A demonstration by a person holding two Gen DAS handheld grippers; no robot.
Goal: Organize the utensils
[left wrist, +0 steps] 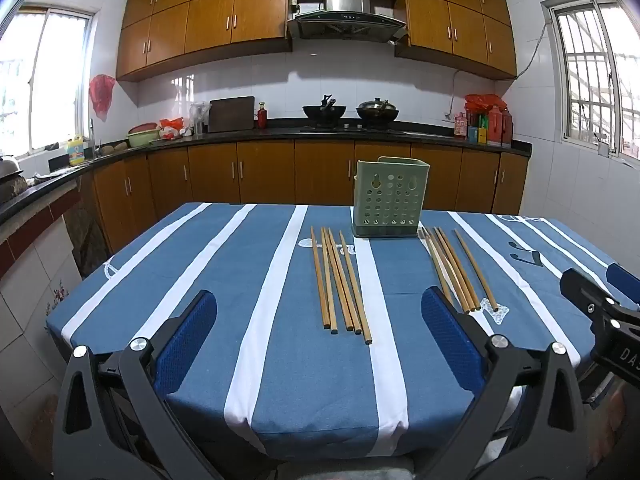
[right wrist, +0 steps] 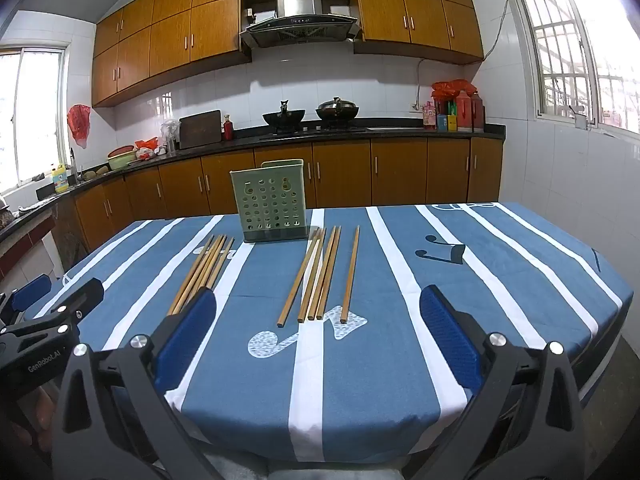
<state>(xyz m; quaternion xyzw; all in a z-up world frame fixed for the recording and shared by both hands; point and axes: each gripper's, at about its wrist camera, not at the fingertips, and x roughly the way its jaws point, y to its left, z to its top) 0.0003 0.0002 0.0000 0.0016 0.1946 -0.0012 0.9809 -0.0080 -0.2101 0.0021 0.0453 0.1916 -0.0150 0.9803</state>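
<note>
"GenRobot.AI" reads on the left gripper (right wrist: 52,292) body. Both it and the right gripper (right wrist: 320,308) gape wide, holding nothing. Ahead stands a green perforated holder (right wrist: 271,202) (contents unseen); two chopstick bundles (left wrist: 340,282) (right wrist: 320,276) lie before the grippers.

Wooden cabinets (left wrist: 256,12), white tiled wall (left wrist: 328,80), bright windows (right wrist: 576,56)

Wide-open left gripper (left wrist: 320,308) hovers over the table (left wrist: 200,280); two chopstick bundles (left wrist: 340,280) flank a green holder (left wrist: 390,198)
</note>
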